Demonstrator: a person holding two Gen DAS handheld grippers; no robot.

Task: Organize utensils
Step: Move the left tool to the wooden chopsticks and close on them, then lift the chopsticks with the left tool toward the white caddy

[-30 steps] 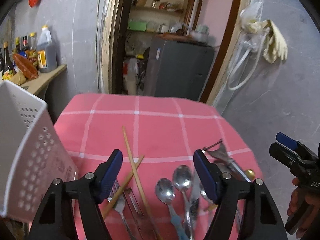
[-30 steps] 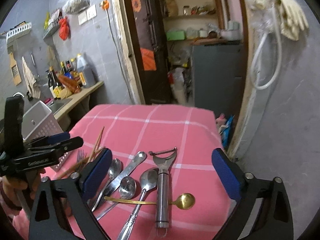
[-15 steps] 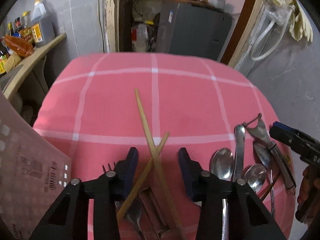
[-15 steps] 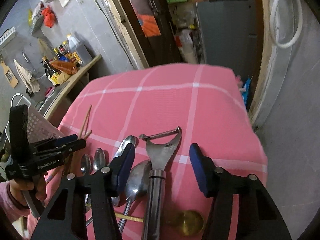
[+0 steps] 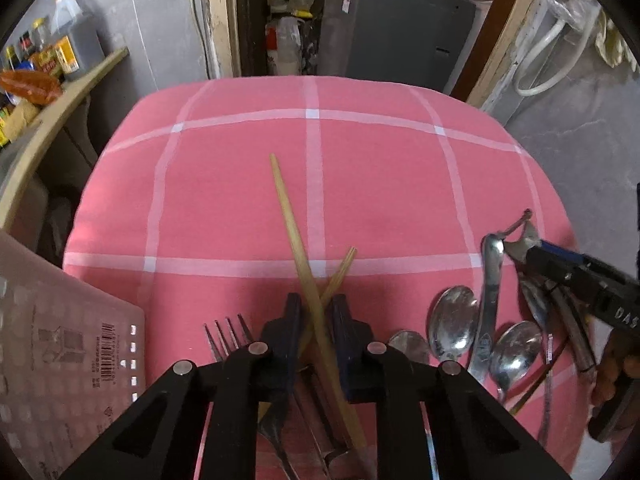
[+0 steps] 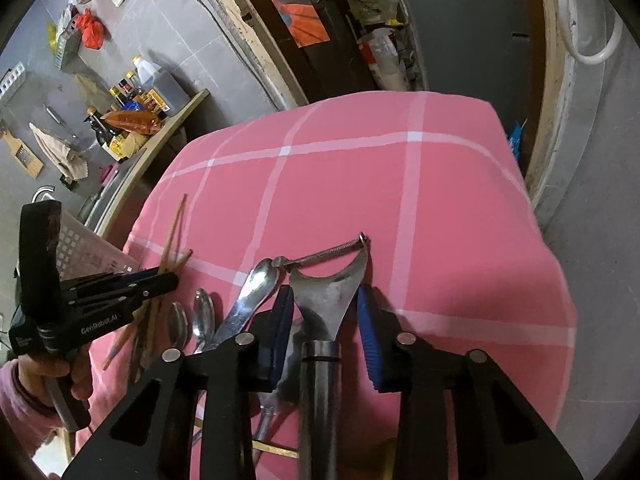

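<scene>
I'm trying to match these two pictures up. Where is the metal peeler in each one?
Left wrist view: the peeler lies at the far right edge, partly hidden by the right claw.
Right wrist view: the peeler sits bottom centre, its head between the right claw's fingers.
Shared landmark: the crossed chopsticks, centre in the left view, far left in the right view.
</scene>
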